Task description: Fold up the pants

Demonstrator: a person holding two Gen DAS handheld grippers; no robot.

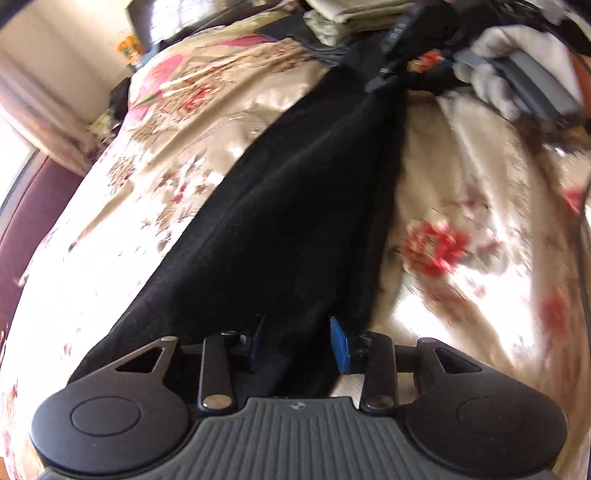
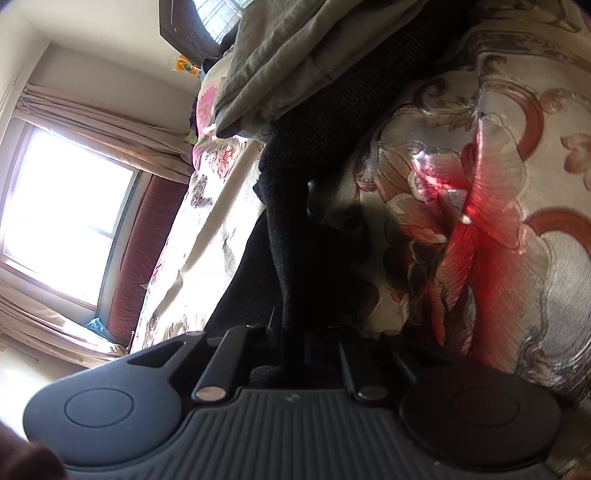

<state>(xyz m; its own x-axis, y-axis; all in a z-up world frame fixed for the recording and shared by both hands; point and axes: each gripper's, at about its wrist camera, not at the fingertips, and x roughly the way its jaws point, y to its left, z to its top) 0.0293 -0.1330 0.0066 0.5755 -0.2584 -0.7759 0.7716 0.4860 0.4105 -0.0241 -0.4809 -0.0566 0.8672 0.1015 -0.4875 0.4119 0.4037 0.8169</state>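
Note:
The black pants (image 1: pixel 295 206) stretch as a long band over the floral bedspread (image 1: pixel 461 240), from my left gripper (image 1: pixel 299 343) up to the right gripper (image 1: pixel 384 74) at the far end. My left gripper's blue pads (image 1: pixel 340 347) are closed on one end of the pants. In the right wrist view my right gripper (image 2: pixel 291 339) is shut on a bunched fold of the black pants (image 2: pixel 295 229), which rise away toward the top of the frame. A white-gloved hand (image 1: pixel 491 62) holds the right gripper's handle.
A folded olive-grey quilt (image 2: pixel 280 62) lies on the bed beside the pants. A pile of clothes (image 1: pixel 332 18) sits at the bed's far end. A bright window (image 2: pixel 62 206) with curtains and a maroon headboard (image 2: pixel 144 251) border the bed's side.

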